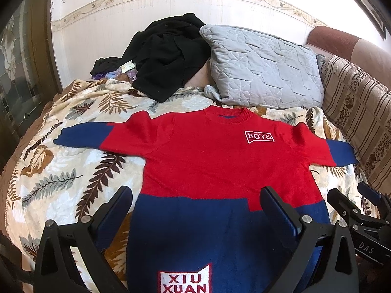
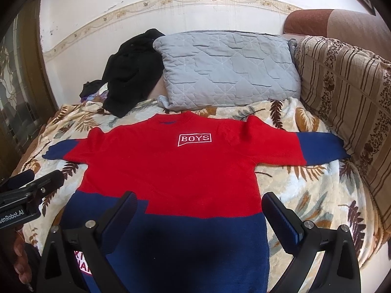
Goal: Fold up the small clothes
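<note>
1. A red and blue sweater [image 1: 207,161] lies flat, front up, on a leaf-print blanket [image 1: 68,171] covering the bed, with both sleeves spread out to the sides and the collar toward the wall.
2. White "BOYS" lettering shows on the red chest; a patch reading "XIU XUAN" sits on the blue lower part near the hem.
3. The left gripper [image 1: 195,210] hangs above the blue lower part, fingers spread wide and grasping nothing.
4. The right gripper [image 2: 200,214] hangs above the hem on the other side, fingers likewise released and empty.
5. A grey quilted pillow [image 1: 264,68] rests just beyond the collar.
6. A black garment [image 1: 166,53] lies heaped beside the pillow, against the wall.
7. A striped cushion [image 2: 347,92] stands along the bed's right edge, near the right sleeve.
</note>
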A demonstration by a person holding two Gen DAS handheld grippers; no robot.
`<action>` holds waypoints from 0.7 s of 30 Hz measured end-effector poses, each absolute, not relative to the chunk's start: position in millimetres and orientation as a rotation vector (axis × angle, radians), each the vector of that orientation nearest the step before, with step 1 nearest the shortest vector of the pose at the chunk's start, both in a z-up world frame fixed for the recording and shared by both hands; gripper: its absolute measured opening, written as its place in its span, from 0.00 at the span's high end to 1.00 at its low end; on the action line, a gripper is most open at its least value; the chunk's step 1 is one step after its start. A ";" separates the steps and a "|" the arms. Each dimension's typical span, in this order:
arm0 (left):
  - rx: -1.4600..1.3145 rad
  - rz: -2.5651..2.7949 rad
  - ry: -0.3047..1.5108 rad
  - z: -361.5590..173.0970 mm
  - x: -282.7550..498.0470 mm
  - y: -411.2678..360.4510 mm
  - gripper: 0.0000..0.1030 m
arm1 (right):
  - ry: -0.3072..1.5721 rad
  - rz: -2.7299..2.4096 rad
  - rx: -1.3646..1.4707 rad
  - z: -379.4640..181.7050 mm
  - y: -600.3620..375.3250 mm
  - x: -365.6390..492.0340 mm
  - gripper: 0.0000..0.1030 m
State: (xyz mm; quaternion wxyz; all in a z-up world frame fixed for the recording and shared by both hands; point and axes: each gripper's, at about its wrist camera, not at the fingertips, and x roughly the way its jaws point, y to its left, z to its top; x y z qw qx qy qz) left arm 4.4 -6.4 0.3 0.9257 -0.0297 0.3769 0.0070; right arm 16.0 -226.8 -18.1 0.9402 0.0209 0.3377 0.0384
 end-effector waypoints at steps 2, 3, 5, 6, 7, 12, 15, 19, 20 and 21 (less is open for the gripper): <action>-0.056 0.015 0.772 0.3 4.5 -7.7 0.00 | 0.685 0.077 0.042 -17.7 -227.0 16.5 0.00; -0.057 0.015 0.774 0.4 4.7 -7.8 0.00 | 0.687 0.075 0.038 -17.6 -227.2 16.6 0.00; -0.058 0.014 0.775 0.5 4.9 -8.6 0.00 | 0.693 0.078 0.041 -17.5 -227.9 16.9 0.00; -0.057 0.014 0.774 0.8 5.2 -9.8 0.00 | 0.696 0.080 0.041 -17.2 -227.9 17.2 0.00; -0.054 0.015 0.773 0.9 5.0 -10.4 0.00 | 0.703 0.079 0.040 -17.1 -228.2 17.5 0.00; -0.055 0.012 0.774 1.5 5.1 -10.3 0.00 | 0.694 0.080 0.044 -15.6 -229.0 17.8 0.00; -0.053 0.014 0.773 2.0 5.2 -10.7 0.00 | 0.674 0.081 0.048 -14.6 -228.2 15.8 0.00; -0.052 0.014 0.772 2.4 5.0 -10.9 0.00 | 0.668 0.081 0.053 -13.8 -228.9 15.4 0.00; -0.052 0.012 0.772 2.4 4.8 -10.7 0.00 | 0.660 0.084 0.058 -13.5 -228.8 15.1 0.00; -0.051 0.012 0.771 2.5 4.7 -10.8 0.00 | 0.657 0.087 0.066 -13.5 -229.0 15.1 0.00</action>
